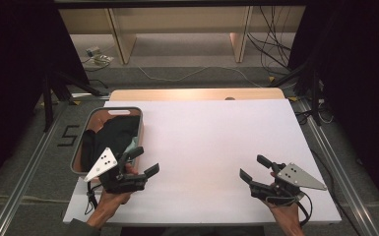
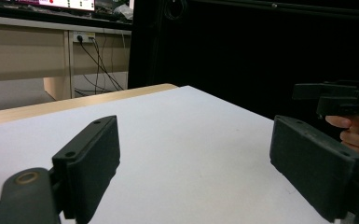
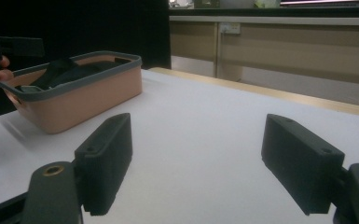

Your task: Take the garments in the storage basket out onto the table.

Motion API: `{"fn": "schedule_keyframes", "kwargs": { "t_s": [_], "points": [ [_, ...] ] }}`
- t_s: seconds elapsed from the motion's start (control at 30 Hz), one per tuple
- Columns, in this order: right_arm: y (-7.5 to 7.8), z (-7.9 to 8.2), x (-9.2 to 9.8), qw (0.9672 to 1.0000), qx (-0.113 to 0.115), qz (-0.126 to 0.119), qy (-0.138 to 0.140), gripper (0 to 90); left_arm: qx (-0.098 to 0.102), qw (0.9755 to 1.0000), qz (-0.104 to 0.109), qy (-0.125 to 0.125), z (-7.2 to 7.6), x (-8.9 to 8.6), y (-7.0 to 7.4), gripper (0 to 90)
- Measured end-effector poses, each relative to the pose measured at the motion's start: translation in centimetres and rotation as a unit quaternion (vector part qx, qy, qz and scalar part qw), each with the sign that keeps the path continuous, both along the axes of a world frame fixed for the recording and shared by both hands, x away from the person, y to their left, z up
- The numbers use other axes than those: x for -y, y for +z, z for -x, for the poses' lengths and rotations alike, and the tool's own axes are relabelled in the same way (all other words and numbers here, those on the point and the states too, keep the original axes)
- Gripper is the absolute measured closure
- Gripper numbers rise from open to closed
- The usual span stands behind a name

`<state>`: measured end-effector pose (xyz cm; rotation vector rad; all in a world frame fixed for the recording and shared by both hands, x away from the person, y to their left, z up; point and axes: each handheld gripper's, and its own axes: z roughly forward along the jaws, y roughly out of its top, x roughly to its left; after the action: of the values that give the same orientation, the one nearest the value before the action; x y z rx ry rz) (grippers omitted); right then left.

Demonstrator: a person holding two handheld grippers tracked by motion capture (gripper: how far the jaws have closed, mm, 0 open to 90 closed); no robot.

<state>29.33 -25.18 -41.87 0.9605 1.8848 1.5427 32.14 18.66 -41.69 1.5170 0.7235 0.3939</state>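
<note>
You held both grippers low over the near edge of the white table [image 1: 202, 147], one in each hand, and neither carried anything. Your left gripper [image 1: 144, 161] sat at the near left, just beside the near right corner of the basket [image 1: 139, 129], with its jaws spread wide and only bare tabletop between them; in the left gripper view [image 2: 193, 154] the two black pads stood far apart above the white surface. Your right gripper [image 1: 256, 167] rested at the near right, well apart from the left one, and its jaws were also wide and empty, as the right gripper view [image 3: 198, 161] showed. The basket [image 3: 81, 95], pinkish with a grey rim, stood on the left side of the table, farther back than your left hand. Dark cloth [image 1: 113, 135] lay bundled inside it, rising near the rim. Beyond the white sheet, a strip of wooden tabletop [image 1: 197, 94] ran along the far edge.
</note>
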Motion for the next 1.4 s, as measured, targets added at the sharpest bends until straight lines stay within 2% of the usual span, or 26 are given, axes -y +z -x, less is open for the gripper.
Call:
{"fn": "schedule_keyframes", "kwargs": {
  "t_s": [0.53, 0.7, 0.87, 1.1, 1.27, 1.4],
  "points": [
    [0.0, 0.0, 0.0, 1.0000, 0.000, 0.001, -0.002, 25.3, -0.002, 1.0000, 0.005, 0.002, 0.0, -0.1, 0.1, 15.6],
    [0.0, 0.0, 0.0, 1.0000, 0.000, 0.000, -0.002, 25.3, 0.001, 0.9998, 0.014, 0.013, -0.1, -0.5, 0.5, 15.6],
    [0.0, 0.0, 0.0, 1.0000, 0.000, 0.000, -0.001, 25.3, -0.006, 0.9995, 0.021, 0.022, -0.3, -0.9, 0.6, 15.6],
    [0.0, 0.0, 0.0, 1.0000, -0.001, -0.002, -0.004, 25.3, -0.009, 0.9994, 0.010, 0.031, -0.5, -0.9, 0.9, 15.6],
    [0.1, 0.0, 0.0, 1.0000, 0.000, -0.002, -0.003, 25.2, -0.009, 0.9987, -0.006, 0.049, -0.9, -1.0, 1.9, 15.7],
    [0.1, 0.0, -0.1, 1.0000, 0.001, -0.002, -0.004, 25.2, -0.029, 0.9980, -0.012, 0.055, -1.9, -1.2, 2.8, 15.6]
  ]
}}
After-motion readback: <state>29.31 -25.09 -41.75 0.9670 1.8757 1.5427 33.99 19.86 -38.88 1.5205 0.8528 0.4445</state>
